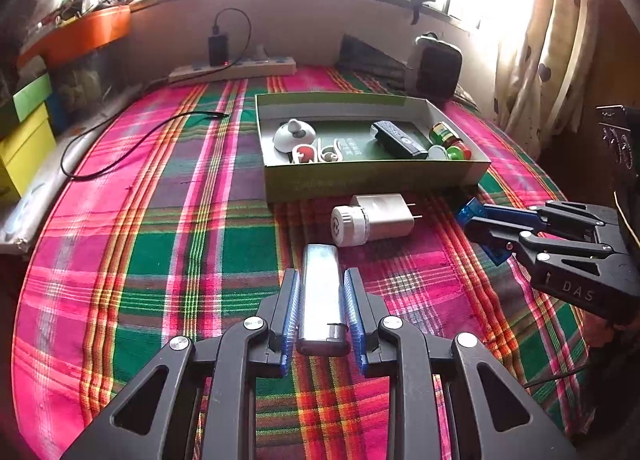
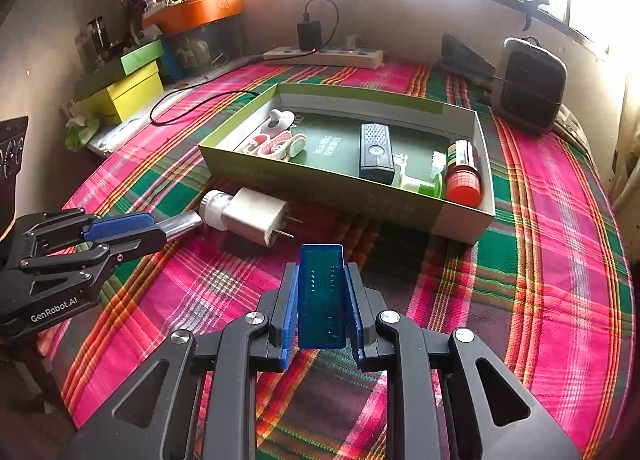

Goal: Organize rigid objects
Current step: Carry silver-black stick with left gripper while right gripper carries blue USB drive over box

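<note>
While sunlight is pouring through the window behind, I am holding my left gripper [image 1: 320, 306] low over the plaid blanket [image 1: 160, 244], its blue pads [image 1: 291, 312] pressing both sides of a silver lighter [image 1: 321, 292] that is pointing toward twelve o'clock. Just past the lighter's tip, at one o'clock, a white cylindrical adapter [image 1: 349, 226] is lying on its side, touching a silver wall charger [image 1: 386, 214] whose prongs are pointing toward three o'clock. Beyond them, at twelve to one o'clock, the green cardboard box [image 1: 372, 180] is sitting open, and it is holding a white round knob piece [image 1: 291, 134] and red-and-white clips [image 1: 316, 152] on its left, a black remote [image 1: 398, 139] in the middle, and a small jar [image 1: 444, 133] with green and white spools [image 1: 448, 152] on its right. A black cable [image 1: 120, 148] is trailing across the blanket at ten o'clock, and a power strip [image 1: 232, 70] is lying by the wall at eleven. Over at three o'clock, my right gripper [image 2: 320, 302] is hovering just in front of the box's near corner, its pads clamping a translucent blue rectangular case [image 2: 322, 296] that is sticking forward past the fingertips.
</note>
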Tool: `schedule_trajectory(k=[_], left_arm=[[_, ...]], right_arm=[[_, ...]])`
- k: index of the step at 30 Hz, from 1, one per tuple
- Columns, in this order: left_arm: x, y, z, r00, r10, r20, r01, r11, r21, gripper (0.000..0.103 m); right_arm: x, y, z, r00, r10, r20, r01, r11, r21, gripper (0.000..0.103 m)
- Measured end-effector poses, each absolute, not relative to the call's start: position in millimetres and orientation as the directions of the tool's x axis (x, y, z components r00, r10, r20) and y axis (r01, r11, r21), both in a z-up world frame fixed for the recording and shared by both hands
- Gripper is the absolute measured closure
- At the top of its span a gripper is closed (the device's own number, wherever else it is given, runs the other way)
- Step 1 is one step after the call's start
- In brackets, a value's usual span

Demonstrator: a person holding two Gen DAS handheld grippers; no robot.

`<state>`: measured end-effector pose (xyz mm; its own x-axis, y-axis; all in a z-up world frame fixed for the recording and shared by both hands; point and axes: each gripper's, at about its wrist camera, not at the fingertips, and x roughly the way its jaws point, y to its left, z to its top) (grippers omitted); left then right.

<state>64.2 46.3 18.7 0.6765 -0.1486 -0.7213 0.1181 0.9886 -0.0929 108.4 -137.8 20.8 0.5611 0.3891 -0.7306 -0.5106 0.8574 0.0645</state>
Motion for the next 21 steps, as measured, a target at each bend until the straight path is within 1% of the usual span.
schedule_trajectory(k=[14,18,21], left_arm=[[65,45,42,0.712,-0.154,-0.685,0.125,0.988,-0.092,0.081],[70,46,51,0.715,-0.189,-0.673,0.146,0.982,-0.122,0.081],[78,44,56,0.72,-0.185,-0.669,0.149,0.983,-0.11,0.081]], right_arm=[[103,-144,40,0.596,0.407,-0.692,-0.505,0.86,0.071,0.08],[105,-144,45,0.607,0.406,-0.683,-0.498,0.864,0.071,0.08],[109,-144,49,0.614,0.402,-0.679,-0.493,0.867,0.067,0.08]])
